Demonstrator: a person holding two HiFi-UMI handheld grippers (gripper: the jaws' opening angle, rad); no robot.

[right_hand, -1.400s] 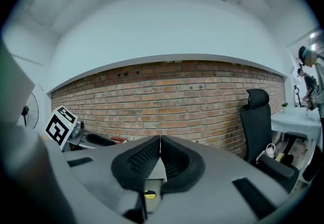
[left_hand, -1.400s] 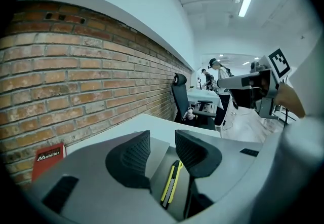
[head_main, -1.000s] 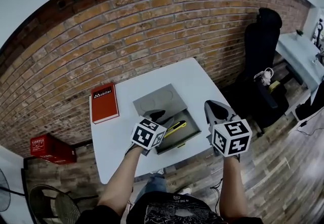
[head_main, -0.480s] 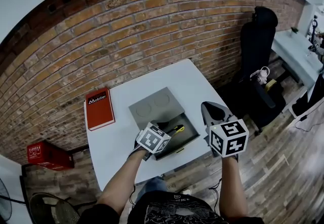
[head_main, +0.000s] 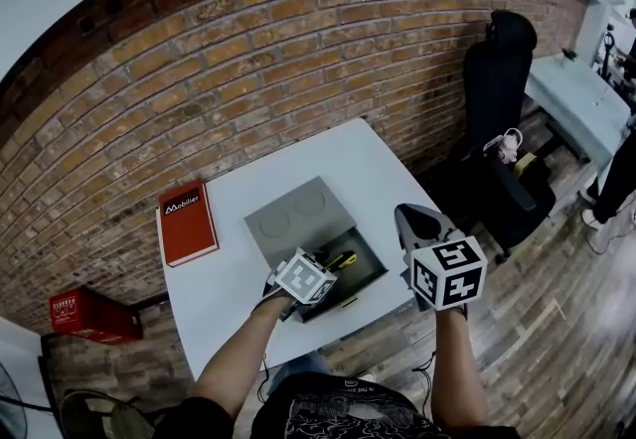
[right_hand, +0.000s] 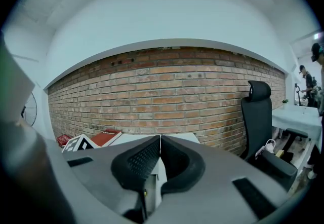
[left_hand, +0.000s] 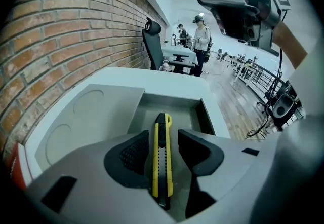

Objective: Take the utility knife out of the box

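Note:
A grey box [head_main: 375, 262] stands with its lid [head_main: 294, 214] folded back on the white table [head_main: 368, 159]. In its tray [left_hand: 167, 104] lies the yellow and black utility knife [head_main: 344, 258]. My left gripper [head_main: 318, 266] is tilted down into the tray. Its jaws have just been opening and now stand on either side of the knife [left_hand: 162, 167], with small gaps between the pads and the handle. My right gripper [head_main: 409, 217] hovers to the right of the box, above the table's edge. In the right gripper view its pads [right_hand: 152, 152] meet with nothing between them.
A red book [head_main: 186, 220] lies at the table's left side. A black office chair [head_main: 502, 99] and a pale desk [head_main: 576, 99] stand to the right, and a red case [head_main: 79, 318] sits on the floor at the left. People [left_hand: 202, 40] stand far behind.
My left gripper has sunk and tipped down into the open box, so that it now straddles the knife. The right gripper has barely shifted.

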